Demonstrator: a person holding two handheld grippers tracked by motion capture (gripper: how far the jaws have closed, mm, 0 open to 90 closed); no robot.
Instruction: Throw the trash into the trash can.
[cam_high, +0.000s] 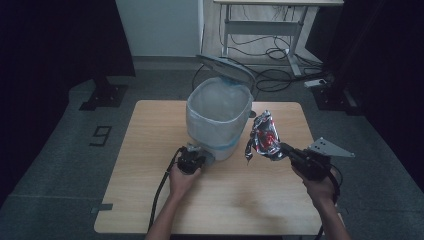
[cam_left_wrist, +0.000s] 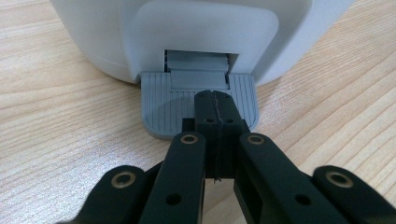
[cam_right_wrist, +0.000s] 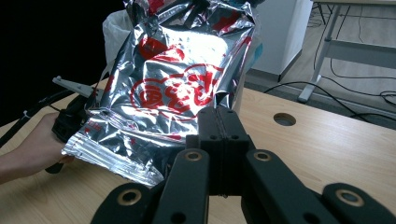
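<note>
- Wooden counter (cam_high: 150, 200), dim room, pedal bin (cam_high: 219, 122) with its lid up.
- Left claw (cam_left_wrist: 212, 100), pressed together, pushes the pedal (cam_left_wrist: 159, 102) down.
- Right claw (cam_right_wrist: 219, 116) pinches the foil snack bag (cam_right_wrist: 173, 84) by its edge, beside the bin; it looks light, crinkly and slippery, so grip a corner.

Both grippers: matte black linkage arms with brass-ringed pivot holes, black jaws. Right gripper (cam_high: 286, 148) carries a grey three-cornered plate behind the jaws; left gripper (cam_high: 192, 152) trails a black cable. Forearms bare.
</note>
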